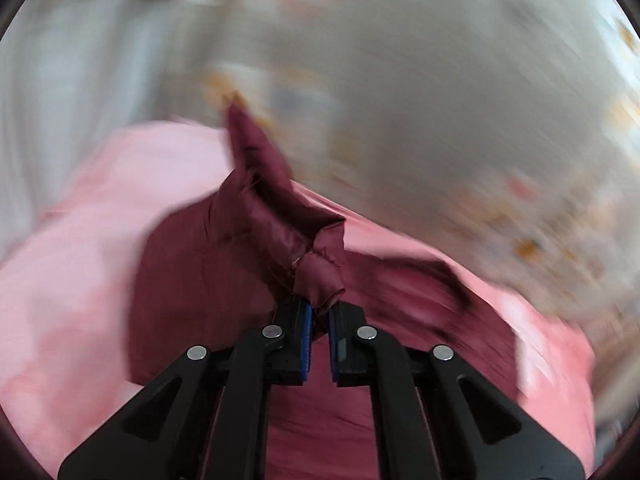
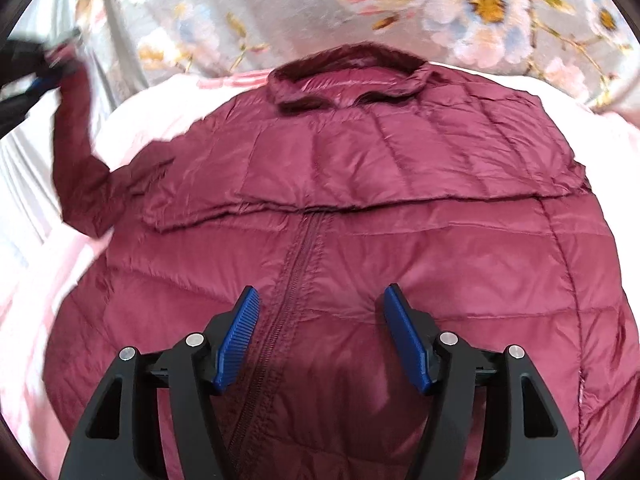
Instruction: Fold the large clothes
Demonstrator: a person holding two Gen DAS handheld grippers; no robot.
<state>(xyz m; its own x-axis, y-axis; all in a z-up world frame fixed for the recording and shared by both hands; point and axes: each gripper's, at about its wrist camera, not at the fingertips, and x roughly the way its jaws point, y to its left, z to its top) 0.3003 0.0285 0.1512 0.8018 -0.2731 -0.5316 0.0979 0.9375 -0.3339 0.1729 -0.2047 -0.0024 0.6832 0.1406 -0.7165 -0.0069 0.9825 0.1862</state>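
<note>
The left wrist camera sits very close to a pinched sleeve (image 1: 280, 216), looking along its fingers, all blurry. The right wrist camera looks down on the red jacket (image 2: 360, 208). That sleeve shows at its upper left.

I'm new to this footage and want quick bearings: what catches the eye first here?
A big maroon puffer jacket fills the right wrist view, spread on pink bedding with its zipper facing up. The left gripper pinches a sleeve, while the right gripper hovers open over the zipper.
</note>
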